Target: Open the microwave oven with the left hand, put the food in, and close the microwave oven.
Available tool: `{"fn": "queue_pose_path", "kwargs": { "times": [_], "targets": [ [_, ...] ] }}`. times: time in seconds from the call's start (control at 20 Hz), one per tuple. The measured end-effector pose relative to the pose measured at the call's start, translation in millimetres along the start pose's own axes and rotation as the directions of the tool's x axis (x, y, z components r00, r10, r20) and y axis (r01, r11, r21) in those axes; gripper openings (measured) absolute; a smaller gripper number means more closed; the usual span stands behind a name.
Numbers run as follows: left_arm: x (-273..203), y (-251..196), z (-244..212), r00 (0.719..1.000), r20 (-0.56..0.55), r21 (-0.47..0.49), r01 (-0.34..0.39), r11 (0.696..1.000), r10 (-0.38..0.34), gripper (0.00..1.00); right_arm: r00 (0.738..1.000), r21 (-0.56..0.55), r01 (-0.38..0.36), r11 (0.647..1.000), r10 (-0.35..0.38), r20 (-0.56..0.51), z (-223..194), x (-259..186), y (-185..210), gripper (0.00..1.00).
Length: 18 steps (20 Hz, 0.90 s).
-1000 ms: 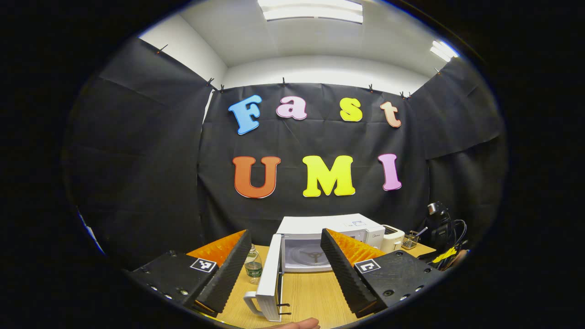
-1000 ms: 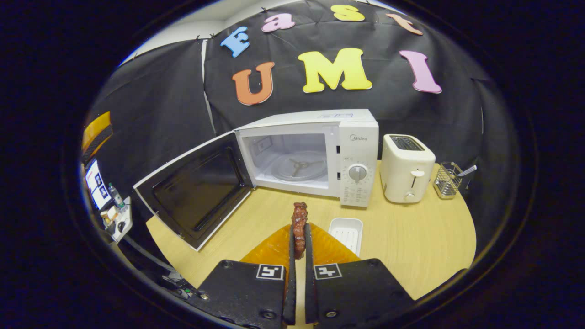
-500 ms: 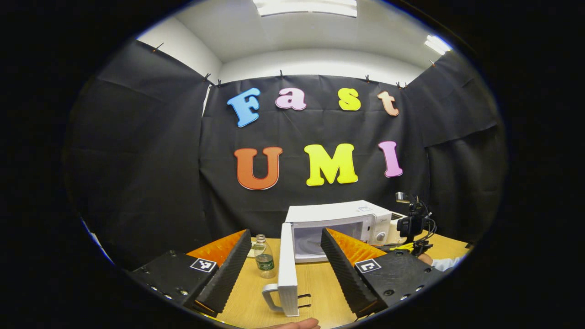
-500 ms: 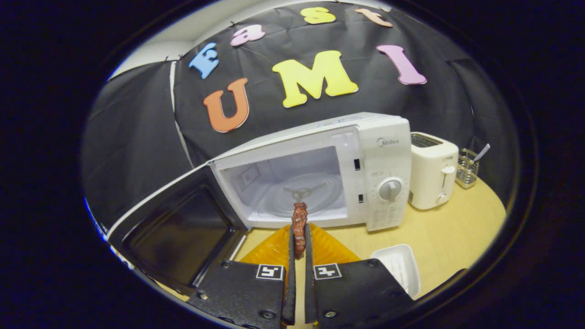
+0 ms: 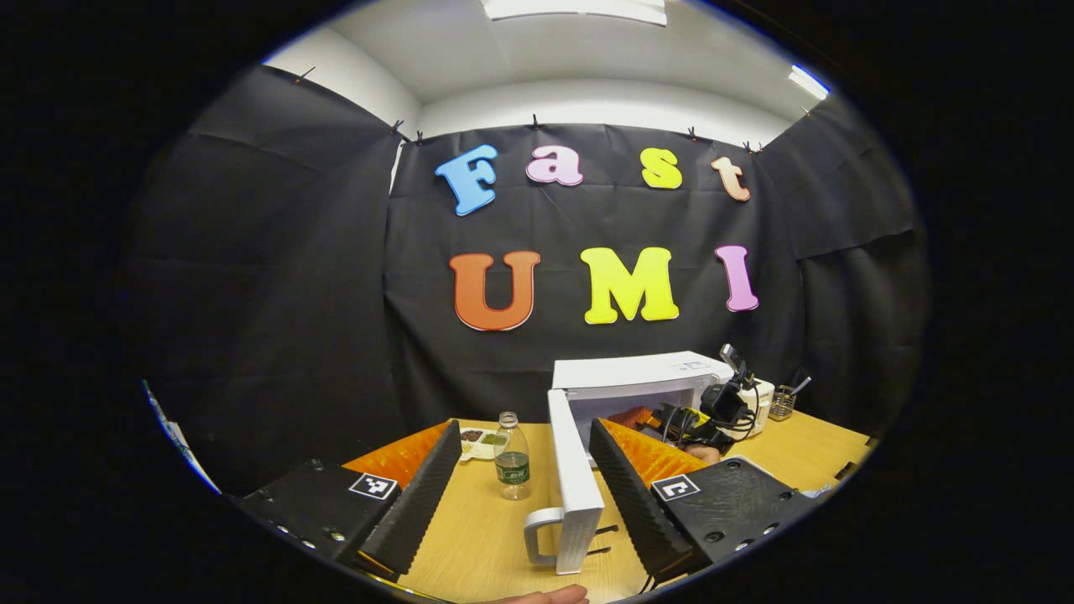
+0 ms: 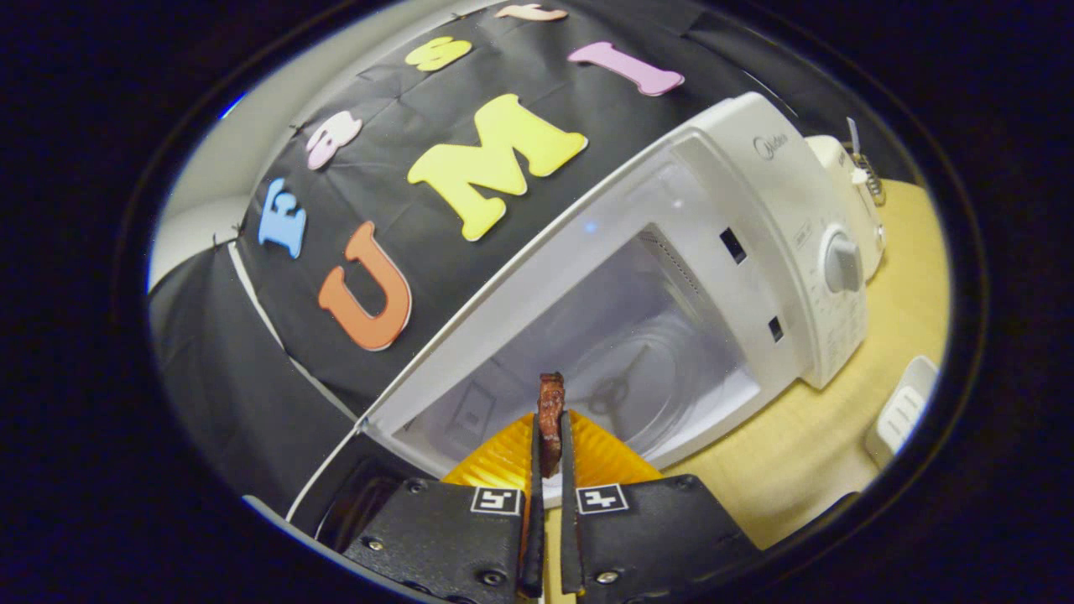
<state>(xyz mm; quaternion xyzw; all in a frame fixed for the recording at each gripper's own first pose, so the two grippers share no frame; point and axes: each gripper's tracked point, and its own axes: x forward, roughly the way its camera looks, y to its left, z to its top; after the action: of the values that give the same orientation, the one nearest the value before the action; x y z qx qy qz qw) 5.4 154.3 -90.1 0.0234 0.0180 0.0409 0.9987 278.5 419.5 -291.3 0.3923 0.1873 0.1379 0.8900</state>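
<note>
Right gripper (image 6: 547, 449): I am pinching the food (image 6: 550, 408), at the microwave (image 6: 671, 277) mouth.
Left gripper (image 5: 520, 474): spread wide, holding nothing, beside the door (image 5: 573, 478).
Advice: lower it onto the turntable (image 6: 642, 377), then release.

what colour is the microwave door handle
White, like the door: the handle shows best in the left gripper view, on the open microwave door.

Right gripper (image 6: 547, 436) pinches the meat strip (image 6: 550, 411) between its jaws (view tilted), right at the open microwave (image 6: 738, 252) cavity above the worktop (image 6: 805, 453).
</note>
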Motion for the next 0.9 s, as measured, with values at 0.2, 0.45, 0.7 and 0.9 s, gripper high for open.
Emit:
{"fn": "queue_pose_path", "kwargs": {
  "times": [0.2,0.45,0.7,0.9],
  "targets": [
    [2.3,9.8,-10.9,1.000,-0.020,0.006,-0.014,1.000,0.014,0.94,0.998,0.053,0.063,0.997,-0.064,0.027,-0.8,43.2,-9.5,0.11],
    [-0.5,16.7,-21.7,0.999,-0.033,-0.042,-0.013,0.999,0.012,0.94,0.990,0.043,0.140,0.989,-0.141,0.000,-8.1,74.5,-22.9,0.11],
    [-2.8,27.8,-25.0,0.999,-0.039,-0.064,-0.031,0.998,0.028,0.94,0.979,0.007,0.204,0.979,-0.204,0.008,-14.3,79.5,-43.2,0.15],
    [-4.4,27.0,-32.1,0.999,-0.045,-0.088,-0.029,0.996,0.025,0.94,0.972,-0.255,0.233,0.939,-0.233,0.031,-13.2,63.2,-40.1,0.99]
  ]
}}
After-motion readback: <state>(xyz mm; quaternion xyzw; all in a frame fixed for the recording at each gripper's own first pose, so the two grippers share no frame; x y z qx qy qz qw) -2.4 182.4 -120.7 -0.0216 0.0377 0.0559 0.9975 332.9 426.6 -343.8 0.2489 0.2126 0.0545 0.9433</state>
